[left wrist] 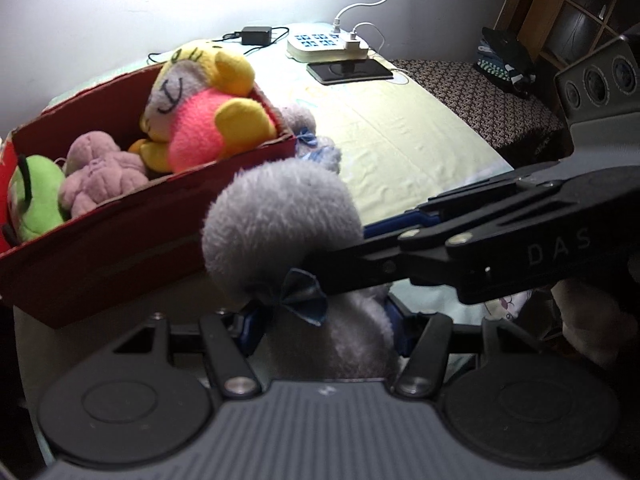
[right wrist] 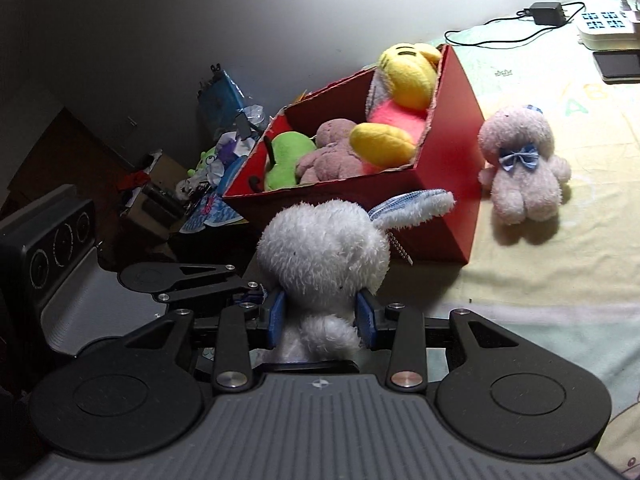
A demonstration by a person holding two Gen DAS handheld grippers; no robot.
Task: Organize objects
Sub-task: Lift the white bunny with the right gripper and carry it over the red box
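Jaws of both grippers clamp one white plush rabbit [right wrist: 324,264], left [left wrist: 324,332] and right [right wrist: 320,316].

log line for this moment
left gripper: shut on white bunny; right gripper: shut on white bunny; red box: ahead; bow plush: beside box

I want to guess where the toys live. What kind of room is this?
Probably a bedroom: a bed with a pale printed sheet, a phone charging by a power strip, and a red box of plush toys.
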